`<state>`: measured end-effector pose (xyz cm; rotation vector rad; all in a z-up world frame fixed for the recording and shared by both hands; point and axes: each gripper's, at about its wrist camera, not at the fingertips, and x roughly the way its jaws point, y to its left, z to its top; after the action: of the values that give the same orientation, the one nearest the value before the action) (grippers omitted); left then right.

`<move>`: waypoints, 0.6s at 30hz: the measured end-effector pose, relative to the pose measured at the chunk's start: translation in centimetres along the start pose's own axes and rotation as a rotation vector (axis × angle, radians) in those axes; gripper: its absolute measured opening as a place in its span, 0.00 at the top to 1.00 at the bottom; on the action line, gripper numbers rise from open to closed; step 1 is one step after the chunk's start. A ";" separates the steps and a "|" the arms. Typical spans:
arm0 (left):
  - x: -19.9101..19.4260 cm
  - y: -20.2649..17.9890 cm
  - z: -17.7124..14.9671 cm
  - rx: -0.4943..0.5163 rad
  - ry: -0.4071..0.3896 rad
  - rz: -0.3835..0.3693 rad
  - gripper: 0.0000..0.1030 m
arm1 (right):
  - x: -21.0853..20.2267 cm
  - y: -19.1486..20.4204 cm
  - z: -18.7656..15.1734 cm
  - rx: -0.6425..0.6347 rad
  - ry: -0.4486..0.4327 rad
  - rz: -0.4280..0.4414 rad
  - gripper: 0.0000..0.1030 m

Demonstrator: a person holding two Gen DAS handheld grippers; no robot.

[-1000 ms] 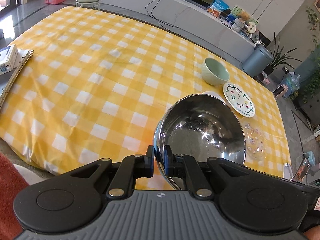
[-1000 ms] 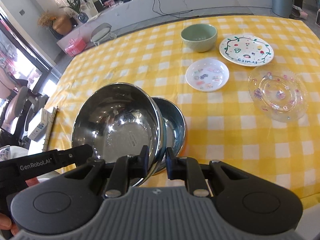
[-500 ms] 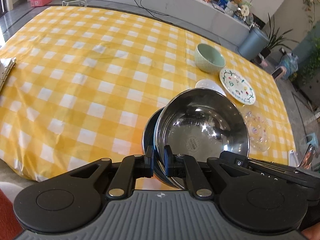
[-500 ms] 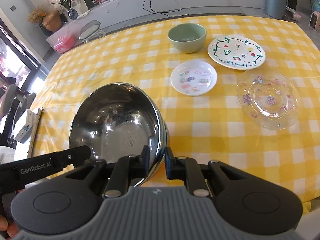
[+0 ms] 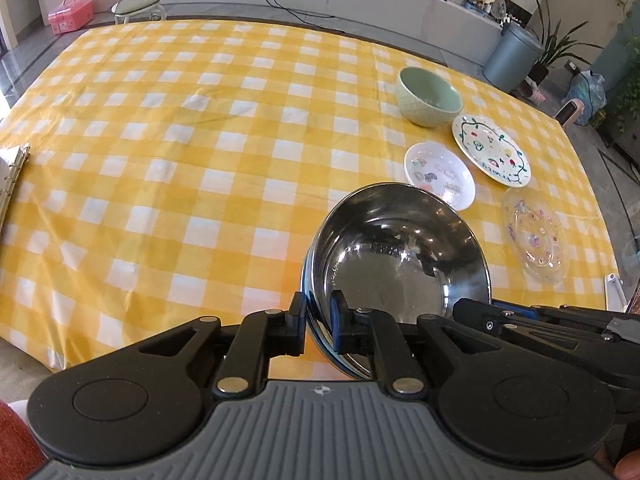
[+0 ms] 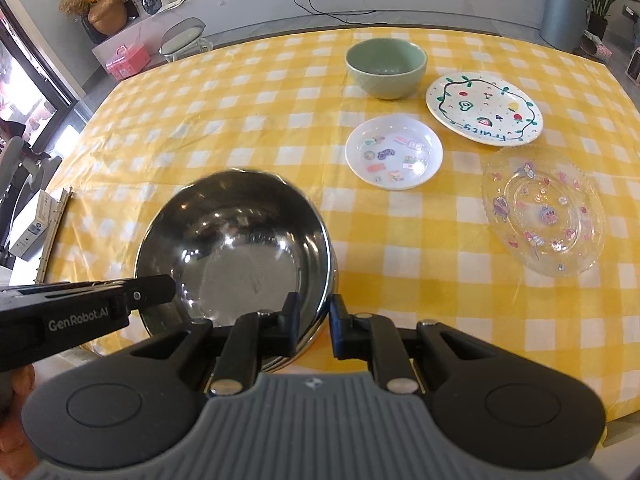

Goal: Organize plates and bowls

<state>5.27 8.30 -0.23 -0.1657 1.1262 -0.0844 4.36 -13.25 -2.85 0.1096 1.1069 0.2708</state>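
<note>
Your shiny round steel bowls [image 6: 236,248] sit nested (one rim just showing under the other) on the glossy yellow-check cloth [image 5: 160,168], near its front edge, with your left gripper [image 5: 319,326], jaws just eased slightly, and right gripper [image 6: 314,320] each straddling a rim.
</note>
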 end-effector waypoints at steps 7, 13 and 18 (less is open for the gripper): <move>-0.4 0.2 0.3 0.001 -0.010 -0.014 0.87 | -0.7 0.0 0.0 -0.013 -0.026 -0.015 0.82; -1.6 0.2 0.8 0.004 -0.059 -0.030 0.85 | -1.5 -0.4 0.3 -0.006 -0.054 -0.007 0.73; -1.9 0.0 1.1 0.031 -0.085 -0.028 0.86 | -1.5 -1.5 0.6 0.046 -0.052 0.034 0.77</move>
<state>5.47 8.68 1.92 -0.1555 1.0378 -0.1186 4.53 -15.08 -1.62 0.1758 1.0603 0.2713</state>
